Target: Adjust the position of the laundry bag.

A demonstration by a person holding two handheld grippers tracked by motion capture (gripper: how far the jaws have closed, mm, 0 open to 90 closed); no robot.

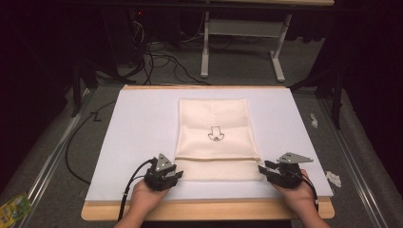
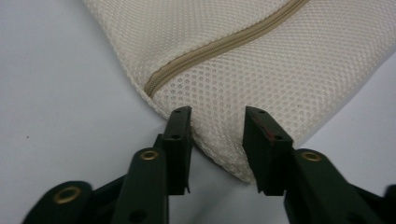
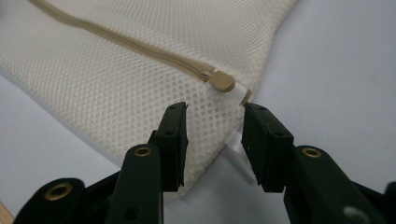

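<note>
1. Both hands enter from the table's near edge; the left gripper (image 1: 177,174) and right gripper (image 1: 264,169) straddle the two near corners of the mesh bag (image 1: 216,137), jaws spread, pads not yet pressing cloth.
2. Flat on the white sheet (image 1: 138,123) lies the bag, zipper (image 2: 219,44) across it.
3. Risk, as I judge it: the thin mesh may slip out, or the right jaws may catch the zipper pull (image 3: 221,82) instead of the corner.

Right gripper (image 3: 212,140) fingers (image 3: 173,140) straddle mesh bag (image 3: 116,88) corner — zipper pull (image 3: 221,81) just beyond.
</note>
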